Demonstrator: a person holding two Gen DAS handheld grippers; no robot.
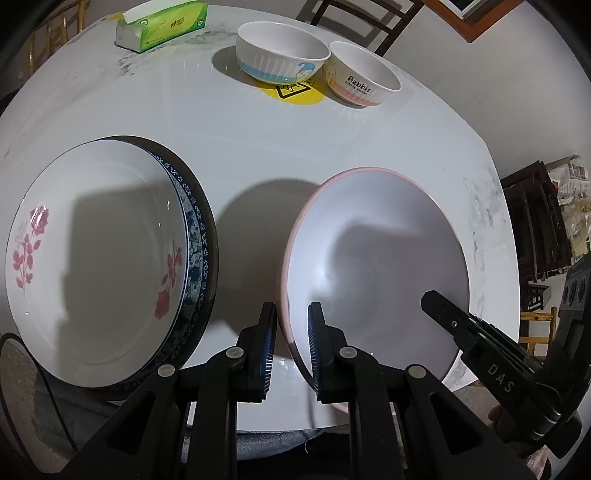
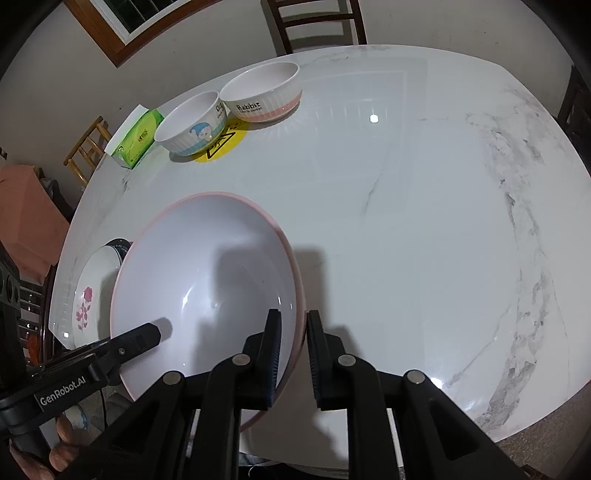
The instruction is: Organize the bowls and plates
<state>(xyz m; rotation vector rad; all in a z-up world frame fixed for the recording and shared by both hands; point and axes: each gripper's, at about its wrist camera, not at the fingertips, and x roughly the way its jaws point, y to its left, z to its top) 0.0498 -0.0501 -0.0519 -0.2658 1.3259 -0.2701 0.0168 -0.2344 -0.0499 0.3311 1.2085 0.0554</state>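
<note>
Left wrist view: mounted behind the left gripper (image 1: pixel 291 347), angled steeply down, close to the near table (image 1: pixel 258 147) edge. Right wrist view: same arrangement on the right gripper (image 2: pixel 293 354). Shared field — the pink-rimmed bowl (image 1: pixel 369 258) close up, the two small bowls (image 1: pixel 282 51) far off, the tissue box (image 1: pixel 162 26).

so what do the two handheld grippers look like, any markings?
Both are matte black plastic. The left gripper has flat paddle fingers faced with ribbed dark blue pads and round silver pivot pins on angular linkage arms. The right gripper has the same build. From the opposite camera, the left body reads "GenRobot.AI", the right "DAS". No sleeves visible.
</note>
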